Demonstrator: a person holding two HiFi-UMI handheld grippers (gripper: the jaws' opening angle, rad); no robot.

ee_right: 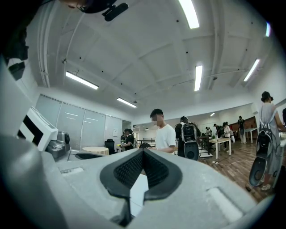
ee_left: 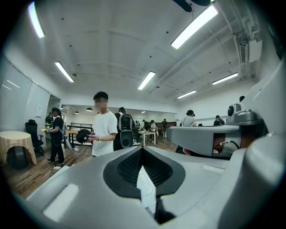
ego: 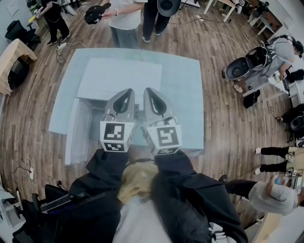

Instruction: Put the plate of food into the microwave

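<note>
Microwave (ego: pixel 118 76), white and boxy, stands on the pale blue table (ego: pixel 183 85) in the head view, toward the table's left half, with its door (ego: pixel 78 130) swung open to the left. What lies inside it is hidden behind the tools. The left tool (ego: pixel 128 91) and the right tool (ego: pixel 148 90) hang side by side just in front of the opening, close together and pointing away from the wearer, each with its marker cube (ego: pixel 116 135) toward the dark sleeves. Beyond the far edge of the table, on the wooden floor (ego: pixel 223 118), stands a person in a white T-shirt (ego: pixel 126 19) holding a black object (ego: pixel 97 13).

In the left gripper view, the left tool (ee_left: pixel 142 148) has its jaws closed tip to tip, with nothing between them; only a sliver of white surface shows through the gap below the tips. The grey body of the right tool (ee_left: pixel 210 138) fills the right side. The person in the white T-shirt (ee_left: pixel 105 129) stands ahead with the black object (ee_left: pixel 83 135).

In the right gripper view, the right tool (ee_right: pixel 143 150) is likewise closed and empty, its tips meeting. The left tool's marker cube (ee_right: pixel 38 127) shows at the left edge, and the same person (ee_right: pixel 165 136) stands straight ahead.
</note>
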